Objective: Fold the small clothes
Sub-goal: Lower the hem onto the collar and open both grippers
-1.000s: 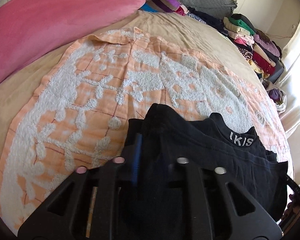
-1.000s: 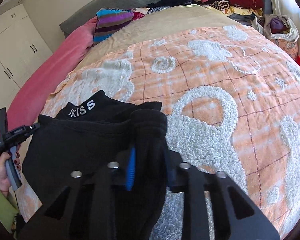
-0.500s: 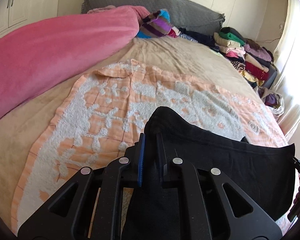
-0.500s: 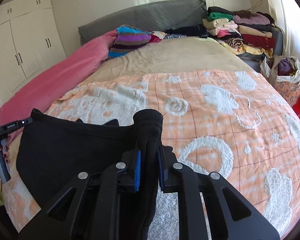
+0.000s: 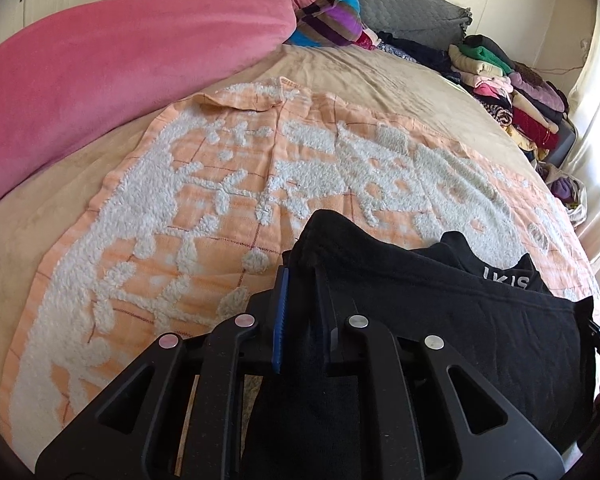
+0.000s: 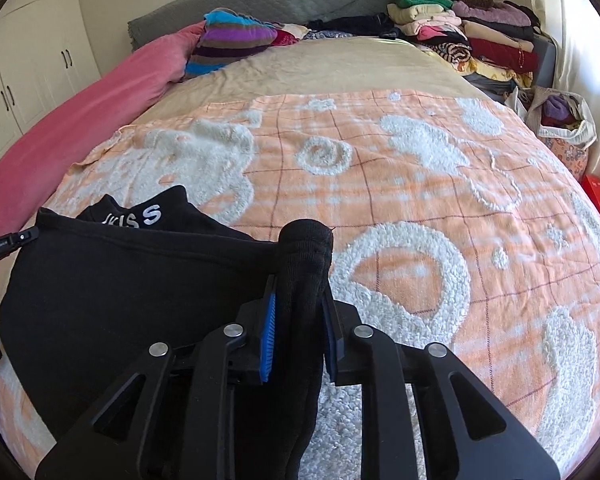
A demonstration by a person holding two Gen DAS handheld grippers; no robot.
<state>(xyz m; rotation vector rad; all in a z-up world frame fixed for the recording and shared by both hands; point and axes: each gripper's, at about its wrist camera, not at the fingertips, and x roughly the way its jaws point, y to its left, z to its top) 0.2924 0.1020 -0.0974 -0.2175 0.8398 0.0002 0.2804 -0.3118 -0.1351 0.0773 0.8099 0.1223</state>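
Both grippers are clamped on the black garment [image 5: 440,312], one at each end of a stretched edge.

Left gripper [image 5: 302,312]: jaws nearly closed, pinching a bunched corner of the fabric between the blue pads.

Right gripper [image 6: 298,320]: jaws have just been opening a little, but a thick roll of the same fabric is between them and the pads press on it.

The garment hangs taut between the two, over the near edge of the bed. Its lower part lies on the orange-and-white blanket [image 6: 420,200]. A collar with white lettering [image 6: 134,218] shows behind the stretched edge.

Pink duvet [image 5: 100,60] runs along the bed's left edge. Stacks of folded clothes [image 6: 480,36] sit at the far right corner, striped pillow [image 6: 232,40] at the headboard.
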